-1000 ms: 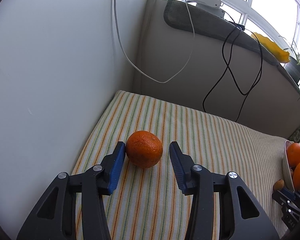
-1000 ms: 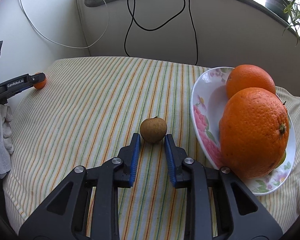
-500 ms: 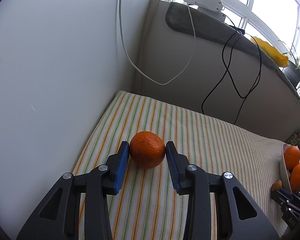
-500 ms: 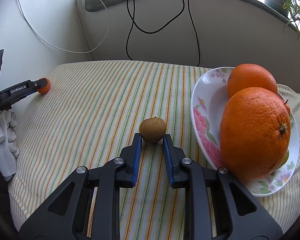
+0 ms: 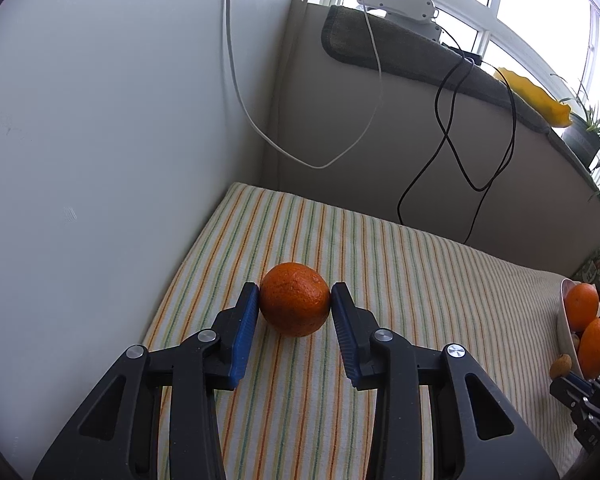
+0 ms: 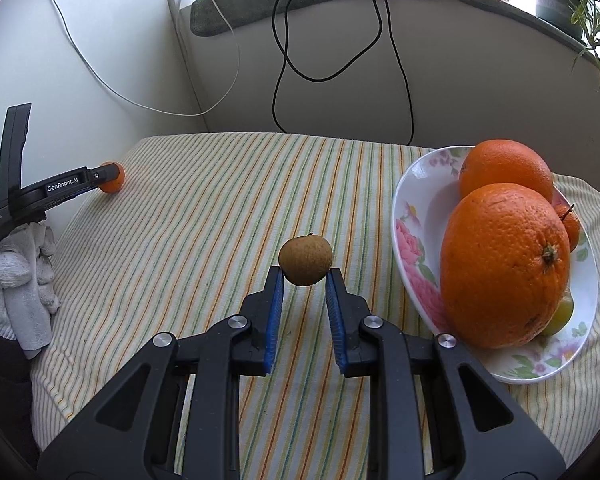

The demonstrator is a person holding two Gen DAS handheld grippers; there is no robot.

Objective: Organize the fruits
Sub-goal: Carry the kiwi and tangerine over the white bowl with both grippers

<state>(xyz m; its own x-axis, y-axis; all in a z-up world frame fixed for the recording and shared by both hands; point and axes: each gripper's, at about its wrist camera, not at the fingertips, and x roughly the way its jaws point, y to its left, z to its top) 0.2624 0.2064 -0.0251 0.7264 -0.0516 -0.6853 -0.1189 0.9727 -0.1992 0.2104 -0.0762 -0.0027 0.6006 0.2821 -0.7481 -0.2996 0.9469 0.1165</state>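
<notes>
Tangerine [image 5: 294, 299] clamped between left gripper [image 5: 294, 305] pads; right gripper [image 6: 305, 276] pinches brown fruit [image 6: 305, 260] (near plate [image 6: 408, 216]).

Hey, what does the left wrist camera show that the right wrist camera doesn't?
Only the left wrist view shows the left tool shut on the tangerine head-on. Only the right wrist view shows the small brown fruit gripped in the right tool and a gloved hand. Both show the striped cloth and the plate of oranges.
</notes>
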